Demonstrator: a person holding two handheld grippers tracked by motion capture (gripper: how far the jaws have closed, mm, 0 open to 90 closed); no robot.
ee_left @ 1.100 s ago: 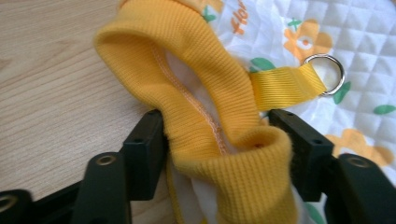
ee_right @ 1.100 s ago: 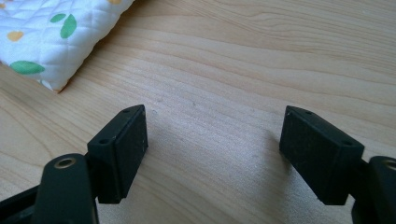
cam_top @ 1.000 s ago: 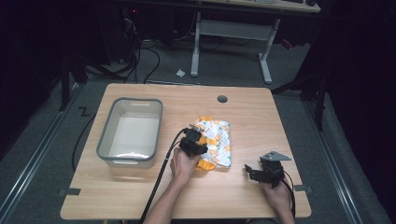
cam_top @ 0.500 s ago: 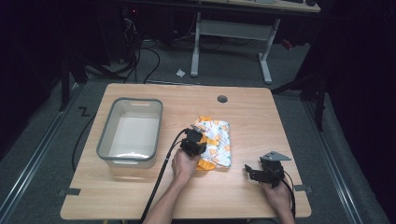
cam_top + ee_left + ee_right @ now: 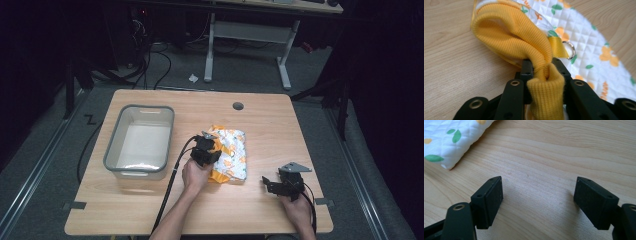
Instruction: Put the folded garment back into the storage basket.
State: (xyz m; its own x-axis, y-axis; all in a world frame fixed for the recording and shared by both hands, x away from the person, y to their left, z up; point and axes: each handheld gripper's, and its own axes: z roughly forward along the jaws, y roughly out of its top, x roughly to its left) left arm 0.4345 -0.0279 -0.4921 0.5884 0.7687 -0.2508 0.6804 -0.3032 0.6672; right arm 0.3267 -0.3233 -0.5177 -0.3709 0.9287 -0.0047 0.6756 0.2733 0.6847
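Observation:
A quilted white garment point(image 5: 232, 155) with orange and green prints lies folded near the table's middle. Its yellow ribbed cuff point(image 5: 511, 32) bunches up at the near edge, beside a yellow strap with a metal ring point(image 5: 570, 48). My left gripper point(image 5: 207, 150) sits at the garment's left edge. In the left gripper view its jaws point(image 5: 543, 65) have just been closing and now pinch a fold of that cuff. My right gripper point(image 5: 267, 185) rests low on the table at the front right, apart from the garment. It stands open point(image 5: 539, 195) over bare wood, with the garment's corner point(image 5: 449, 137) farther off.
A grey plastic bin point(image 5: 114, 150) stands on the left half of the wooden table point(image 5: 270, 125). A round cable hole point(image 5: 238, 106) sits near the far edge. The left gripper's cable point(image 5: 172, 185) runs off the front edge.
The left gripper's jaws look narrower on the garment's edge than a second ago. Both hands stay where they were.

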